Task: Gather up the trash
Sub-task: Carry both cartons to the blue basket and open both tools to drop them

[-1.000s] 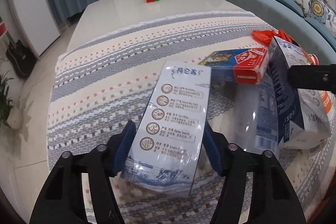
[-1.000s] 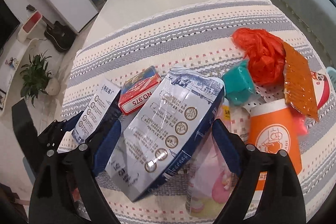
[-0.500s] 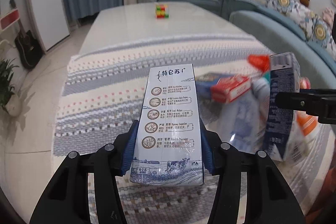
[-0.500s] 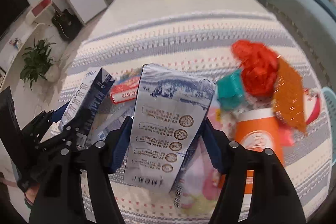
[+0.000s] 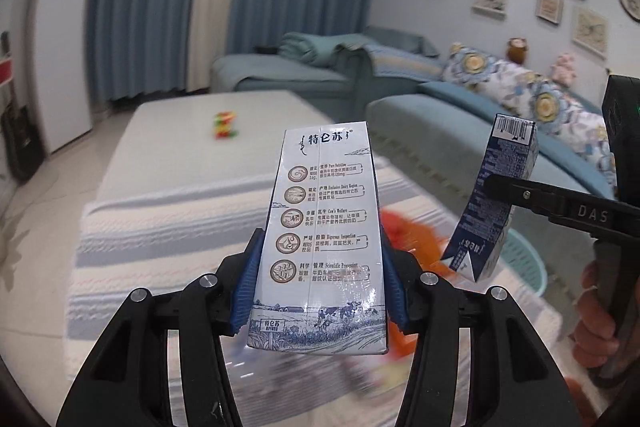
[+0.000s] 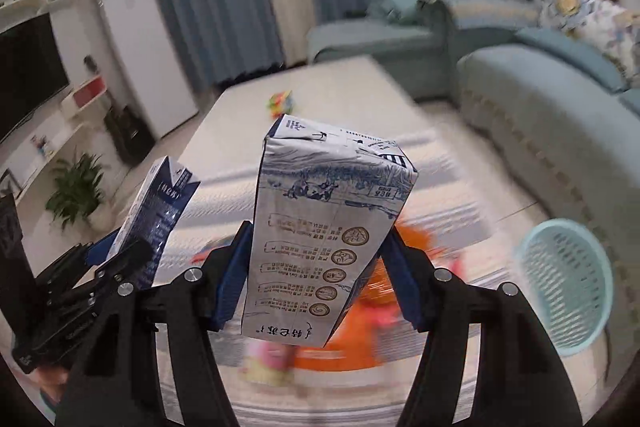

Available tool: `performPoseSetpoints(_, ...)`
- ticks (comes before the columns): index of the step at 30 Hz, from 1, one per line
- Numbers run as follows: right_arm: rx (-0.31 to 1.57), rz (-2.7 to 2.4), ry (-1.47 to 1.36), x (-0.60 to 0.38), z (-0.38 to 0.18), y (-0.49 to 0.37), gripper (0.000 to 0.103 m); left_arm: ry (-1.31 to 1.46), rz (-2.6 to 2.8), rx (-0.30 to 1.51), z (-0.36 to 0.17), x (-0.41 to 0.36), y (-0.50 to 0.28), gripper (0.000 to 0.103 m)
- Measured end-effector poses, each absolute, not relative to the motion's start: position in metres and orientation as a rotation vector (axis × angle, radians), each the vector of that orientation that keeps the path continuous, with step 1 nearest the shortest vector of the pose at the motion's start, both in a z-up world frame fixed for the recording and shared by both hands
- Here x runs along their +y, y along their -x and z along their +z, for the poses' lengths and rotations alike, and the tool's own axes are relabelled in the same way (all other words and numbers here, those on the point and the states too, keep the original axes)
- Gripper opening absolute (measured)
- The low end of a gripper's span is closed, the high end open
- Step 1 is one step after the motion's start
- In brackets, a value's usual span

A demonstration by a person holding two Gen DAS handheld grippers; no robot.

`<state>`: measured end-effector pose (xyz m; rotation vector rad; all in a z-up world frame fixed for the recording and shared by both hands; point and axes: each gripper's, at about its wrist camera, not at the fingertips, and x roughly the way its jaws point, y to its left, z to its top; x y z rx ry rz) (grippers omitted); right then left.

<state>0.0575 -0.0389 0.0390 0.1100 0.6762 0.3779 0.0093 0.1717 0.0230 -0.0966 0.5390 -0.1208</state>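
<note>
My left gripper (image 5: 320, 287) is shut on a white-and-blue milk carton (image 5: 320, 235) held upright above the table. My right gripper (image 6: 316, 283) is shut on a second milk carton (image 6: 328, 231), held upside down in the air. Each gripper's carton also shows in the other view: the right one (image 5: 492, 203) at the right of the left wrist view, the left one (image 6: 160, 219) at the left of the right wrist view. Blurred orange and pink trash (image 6: 356, 339) lies on the striped cloth (image 5: 160, 227) below. A light blue basket (image 6: 568, 279) stands on the floor at the right.
A coloured cube (image 5: 226, 125) sits on the far bare part of the white table (image 5: 192, 131). Blue sofas (image 5: 460, 115) run along the right and back. A white fridge (image 6: 144, 43) and a potted plant (image 6: 76, 191) stand at the left.
Both grippers have closed on their cartons and lifted them off the cloth. Both cameras have tilted up, so the trash pile now sits low and blurred.
</note>
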Motion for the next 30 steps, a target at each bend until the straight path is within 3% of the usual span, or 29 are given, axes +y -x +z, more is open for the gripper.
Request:
performPoseSetpoints(6,0.612,0.219,-0.109,-0.14,0.049,-0.051,0.06,0.075,-0.246,0.518,0.034,0.081,-0.033,0.05)
performPoseSetpoints(14,0.664,-0.027,-0.204,-0.282,0.012,-0.061,0.06,-0.051,-0.429,0.577,0.032,-0.058,-0.083,0.05)
performPoseSetpoints(24,0.832,-0.19,-0.337,-0.373,-0.077,-0.081,0.06,-0.19,-0.55,0.731,-0.03,-0.181,-0.129,0.05)
performPoseSetpoints(30,0.899,-0.231,-0.373,-0.378,-0.121,-0.089,0.06,-0.206,-0.563,0.862,-0.087,-0.206,-0.15,0.05)
